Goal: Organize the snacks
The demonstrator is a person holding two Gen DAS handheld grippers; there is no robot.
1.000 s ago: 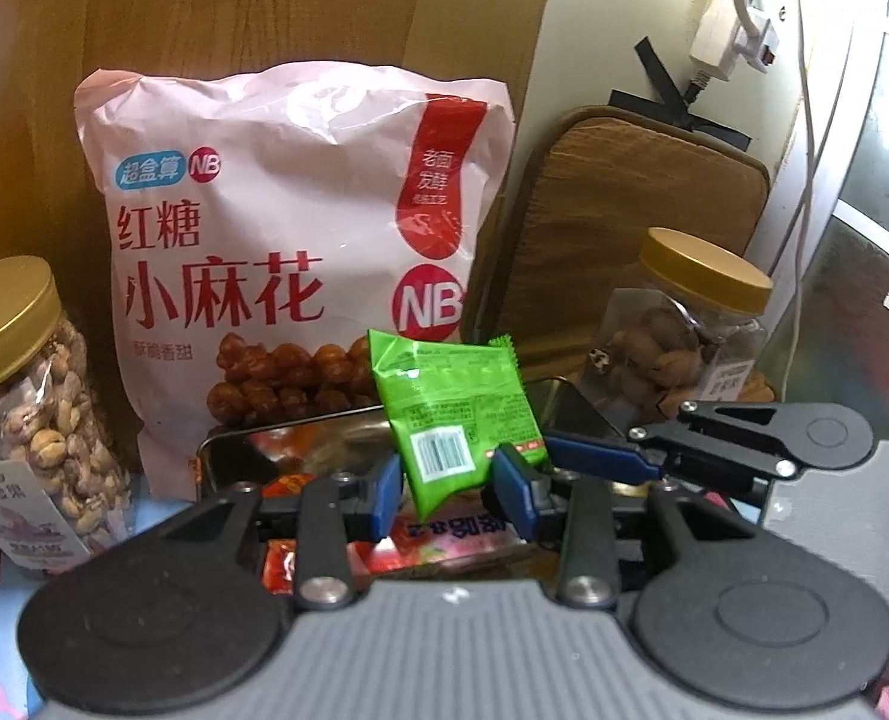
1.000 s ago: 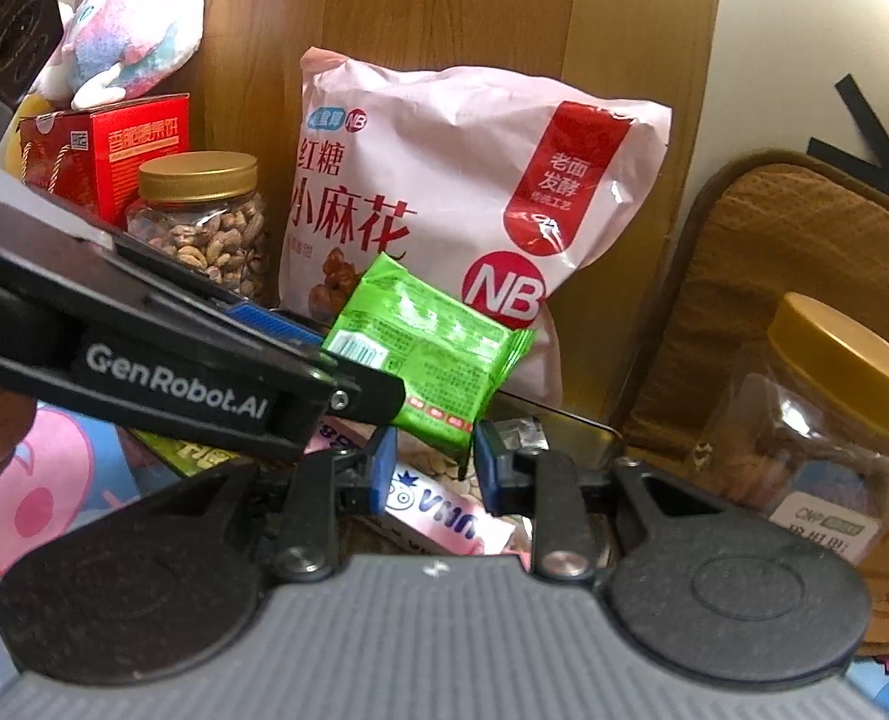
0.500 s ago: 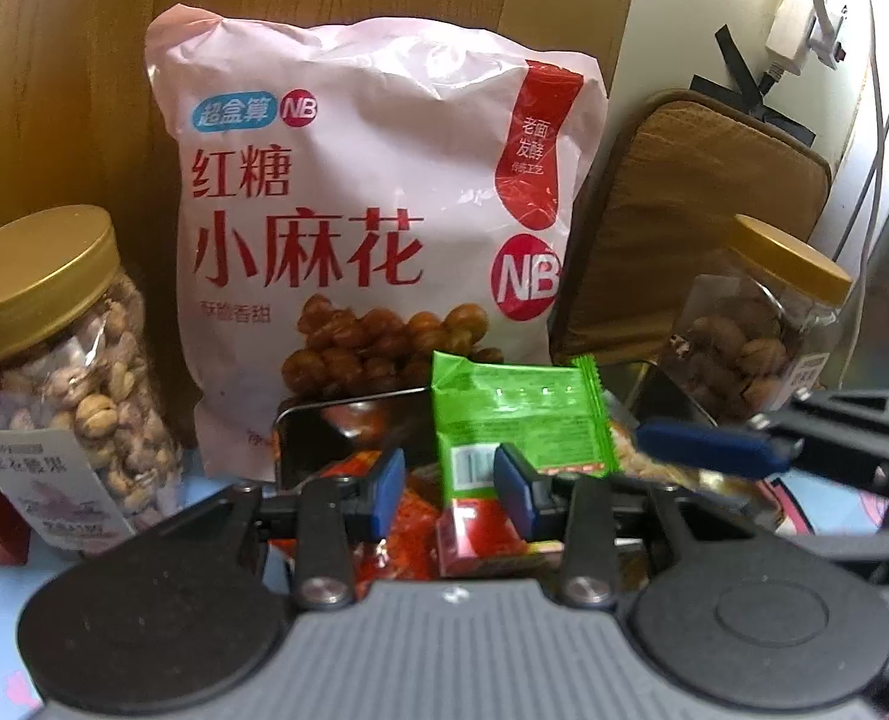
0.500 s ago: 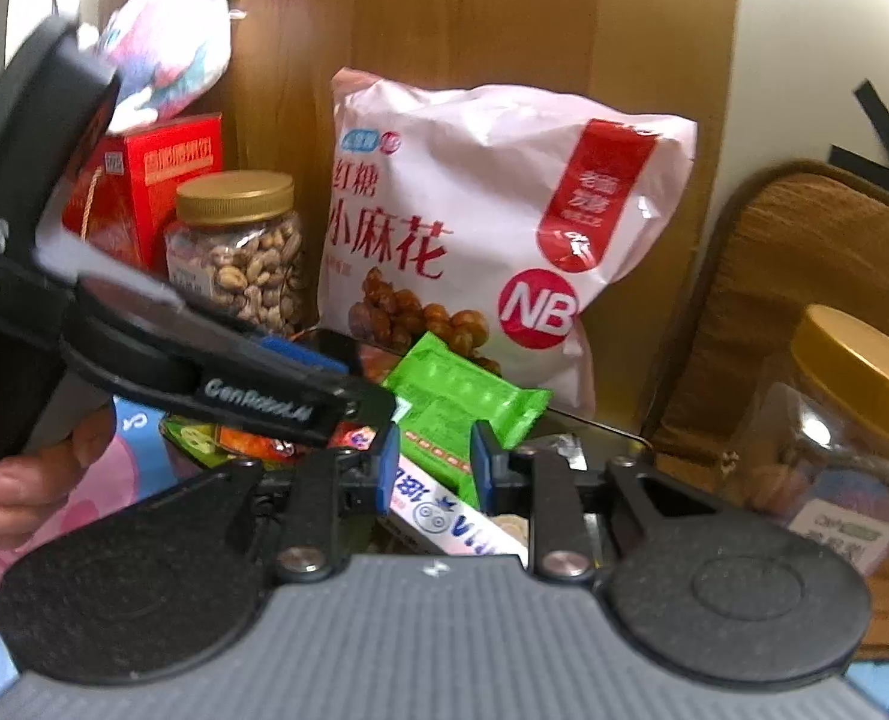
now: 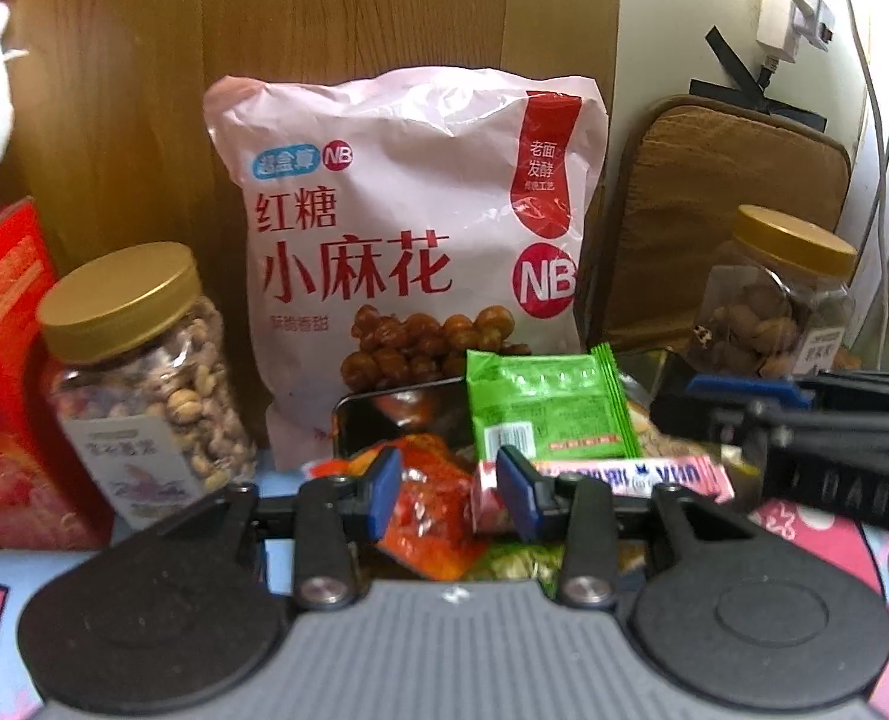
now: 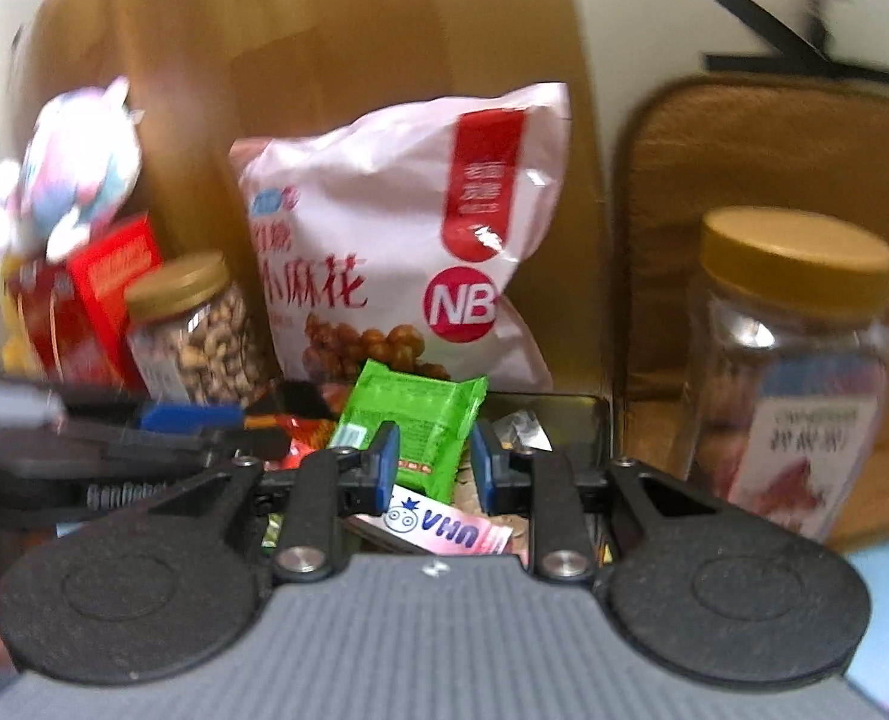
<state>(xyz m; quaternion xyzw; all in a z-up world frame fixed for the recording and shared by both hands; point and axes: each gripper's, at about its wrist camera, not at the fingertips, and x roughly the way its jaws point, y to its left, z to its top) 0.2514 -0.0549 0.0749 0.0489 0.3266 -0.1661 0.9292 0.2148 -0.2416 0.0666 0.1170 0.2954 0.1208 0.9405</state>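
A green snack packet (image 5: 546, 408) stands on edge in a black tin (image 5: 396, 396), leaning on the tin's other snacks. My left gripper (image 5: 450, 495) hangs just before the tin, its jaws opening. The green packet sits beyond its right finger, free of the pads. Only a red-orange packet (image 5: 432, 510) in the tin shows through the gap. My right gripper (image 6: 434, 471) is narrowly open over the tin (image 6: 564, 399); the green packet (image 6: 414, 420) lies past its fingers, untouched. One of its fingers (image 5: 738, 389) shows right of the packet. A pink strip packet (image 5: 624, 474) lies across the tin.
A big pink bag (image 5: 408, 228) leans on the wooden panel behind the tin. A gold-lidded nut jar (image 5: 144, 372) and a red box (image 5: 0, 360) stand to the left. To the right are a second jar (image 5: 774, 300) and a brown cushion (image 5: 714, 210). A plush toy (image 6: 78, 168) sits on the box.
The green packet went from raised between my left fingers down into the tin, and the left jaws widened off it. The right gripper rolled level and drew closer over the tin.
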